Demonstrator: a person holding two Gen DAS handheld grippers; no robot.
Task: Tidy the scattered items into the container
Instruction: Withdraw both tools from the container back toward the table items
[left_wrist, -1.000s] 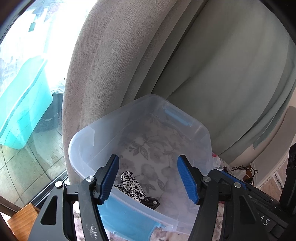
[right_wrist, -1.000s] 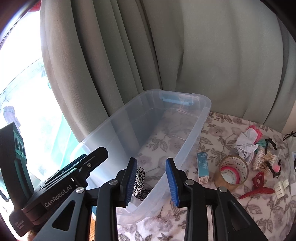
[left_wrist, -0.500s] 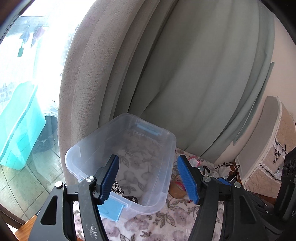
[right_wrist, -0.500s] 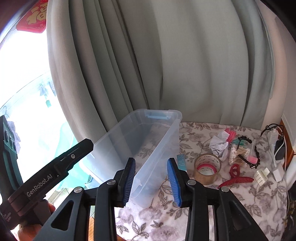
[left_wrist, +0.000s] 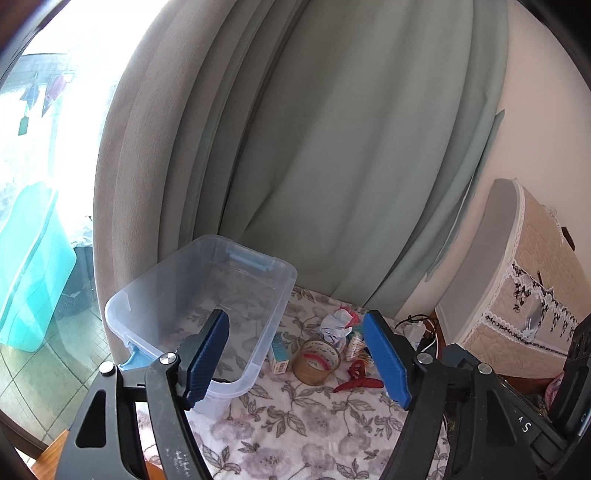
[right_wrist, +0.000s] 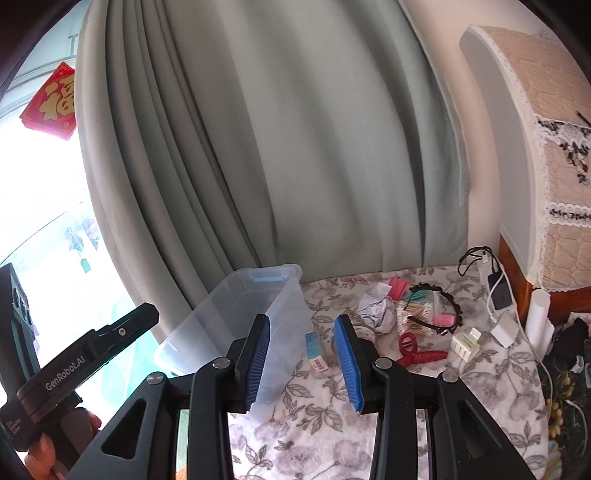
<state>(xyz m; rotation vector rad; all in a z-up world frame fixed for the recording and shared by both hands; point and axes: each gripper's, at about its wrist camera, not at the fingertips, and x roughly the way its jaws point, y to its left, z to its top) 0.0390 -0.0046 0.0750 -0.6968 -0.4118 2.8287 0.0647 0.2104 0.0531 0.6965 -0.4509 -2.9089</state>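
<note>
On floral tablecloth (left_wrist: 295, 424): clear bin (left_wrist: 207, 295) left; tape roll (left_wrist: 316, 362), red hair claw (right_wrist: 417, 352), crumpled paper (right_wrist: 375, 306) just right. Left gripper (left_wrist: 295, 360) jaws opening, empty; right gripper (right_wrist: 301, 363) apart, empty.

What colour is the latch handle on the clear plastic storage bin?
Light blue latch handle on the clear plastic storage bin, clearest in the left wrist view.

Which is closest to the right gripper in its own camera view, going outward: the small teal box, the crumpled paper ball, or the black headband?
From the right gripper, whose jaws are open and empty:
1. Small teal box, on the cloth between the fingertips.
2. Crumpled paper ball, farther back, to the right.
3. Black headband, farthest, right of the paper.
</note>
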